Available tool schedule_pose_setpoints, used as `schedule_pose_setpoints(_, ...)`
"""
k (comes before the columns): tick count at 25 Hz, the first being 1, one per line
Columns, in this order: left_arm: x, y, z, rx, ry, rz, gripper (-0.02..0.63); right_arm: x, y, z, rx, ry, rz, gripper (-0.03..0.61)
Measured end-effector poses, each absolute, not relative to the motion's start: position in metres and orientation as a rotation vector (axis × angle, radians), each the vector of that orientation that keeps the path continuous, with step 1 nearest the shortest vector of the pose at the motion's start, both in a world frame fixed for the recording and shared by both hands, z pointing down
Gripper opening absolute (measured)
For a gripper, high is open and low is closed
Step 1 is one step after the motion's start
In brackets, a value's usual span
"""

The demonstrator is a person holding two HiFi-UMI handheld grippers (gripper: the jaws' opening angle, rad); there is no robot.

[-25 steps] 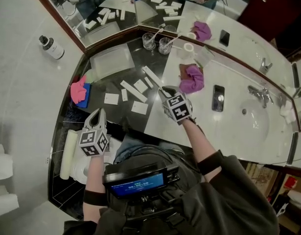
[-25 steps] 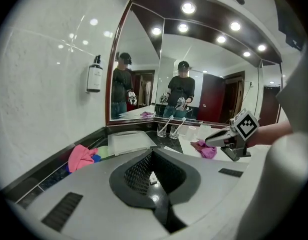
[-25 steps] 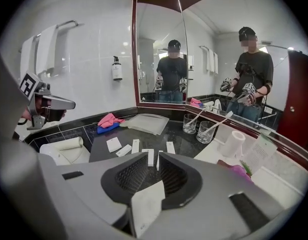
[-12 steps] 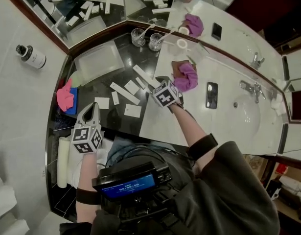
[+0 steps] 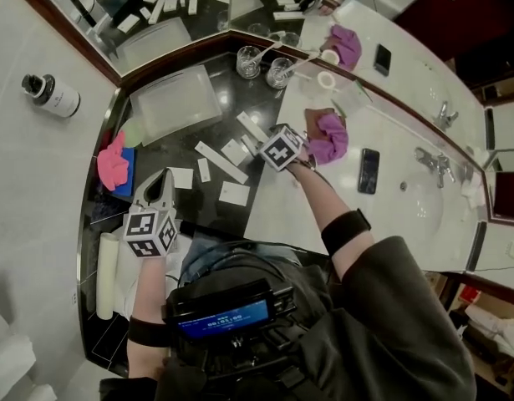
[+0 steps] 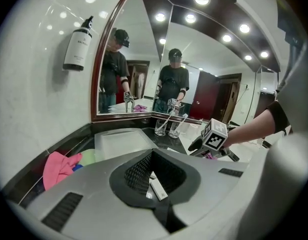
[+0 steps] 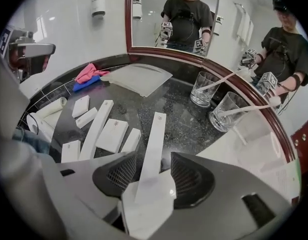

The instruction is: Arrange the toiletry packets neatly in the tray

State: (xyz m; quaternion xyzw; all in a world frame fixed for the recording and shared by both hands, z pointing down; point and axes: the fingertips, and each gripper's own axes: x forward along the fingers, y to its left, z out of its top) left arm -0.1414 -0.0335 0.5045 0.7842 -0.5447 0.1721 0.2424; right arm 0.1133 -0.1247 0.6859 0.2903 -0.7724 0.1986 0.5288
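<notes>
Your right gripper (image 7: 152,175) has just been spreading its jaws. They now stand well apart, astride the long narrow white toiletry packet (image 7: 154,134). That packet lies flat on the black speckled counter (image 7: 181,111) and runs straight out ahead between the pads. Neither pad presses it, so nothing is held.

Watch the near end. A white square flat piece (image 7: 143,211) sits under the strip right below the jaws, and I cannot tell whether it is a second packet. Close here and you may pinch both, or drag one off with the other. The strip is thin and flat to the stone, so the pads could also skid over it instead of catching its edges. Gripped only at this end, it would likely droop and sweep the smaller white packets (image 7: 112,135) just left of the jaws. The two clear glass tumblers (image 7: 204,90) stand ahead and to the right, so lift away from them.

The frosted clear rectangular tray (image 7: 136,79) lies far ahead and left of the jaws, beyond the loose packets, with nothing in it.

Your right forearm reaches out over the counter with the gripper tipped steeply down. Your left gripper (image 5: 162,182) sits low by your body, tilted gently down toward the tray, its jaws closed on nothing.
</notes>
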Motion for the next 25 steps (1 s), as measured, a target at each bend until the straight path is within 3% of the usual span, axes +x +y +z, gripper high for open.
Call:
schedule_pose_setpoints(10, -0.167, -0.051, 0.520, 2.092, -1.488, 0.475, 0.002, 0.101, -0.135, 0.715, 0.573, -1.775, 0.492, 0.230)
schedule_pose_setpoints(15, -0.174, -0.060, 0.525, 2.067, -1.499, 0.452, 0.002, 0.098, -0.122, 0.726, 0.499, -1.739, 0.537, 0.150)
schedule_pose_setpoints(25, -0.177, -0.064, 0.532, 2.049, -1.495, 0.451, 0.002, 0.096, -0.131, 0.718, 0.532, -1.772, 0.509, 0.144)
